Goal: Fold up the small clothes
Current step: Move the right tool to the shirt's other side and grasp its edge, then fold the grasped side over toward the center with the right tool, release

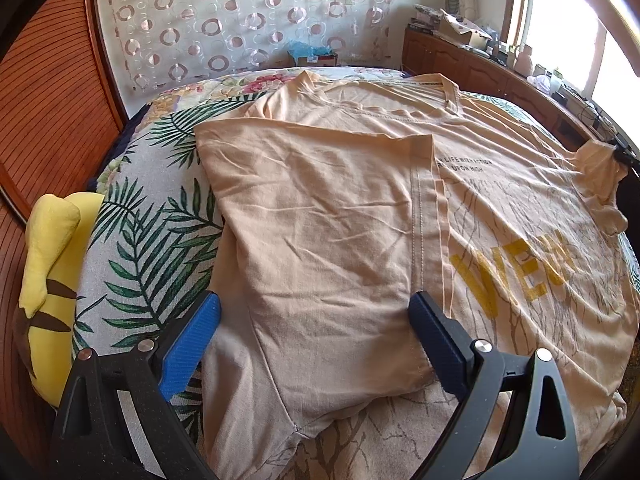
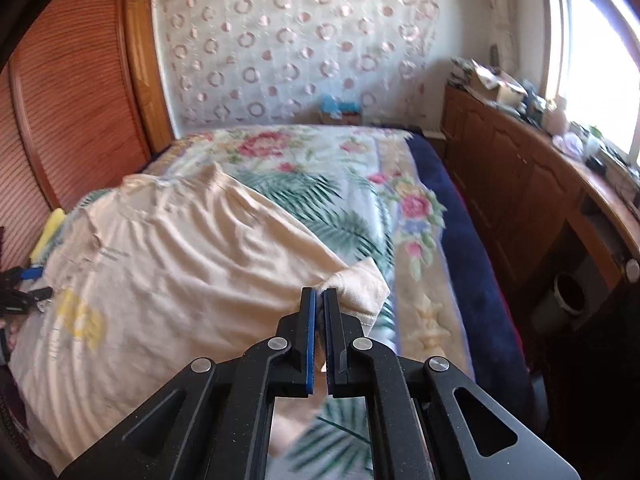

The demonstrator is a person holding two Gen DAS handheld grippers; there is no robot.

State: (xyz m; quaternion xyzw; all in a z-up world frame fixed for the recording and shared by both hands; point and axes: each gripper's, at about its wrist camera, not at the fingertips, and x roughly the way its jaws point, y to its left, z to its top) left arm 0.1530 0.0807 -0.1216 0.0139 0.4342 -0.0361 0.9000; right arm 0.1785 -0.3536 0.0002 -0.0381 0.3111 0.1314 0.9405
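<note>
Floral bedspread (image 2: 416, 208); right tool (image 2: 320, 294) pinching shirt (image 2: 180, 248) sleeve.

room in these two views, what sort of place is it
Most likely a home bedroom: a bed with a floral blanket, a peach t-shirt spread on it, a wooden louvred wardrobe beside it, and a cluttered wooden cabinet under the window.

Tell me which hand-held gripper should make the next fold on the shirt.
Right. The right hand-held gripper is already shut on the unfolded sleeve of the shirt. The left hand-held gripper sits open over the already folded side, holding nothing.
</note>
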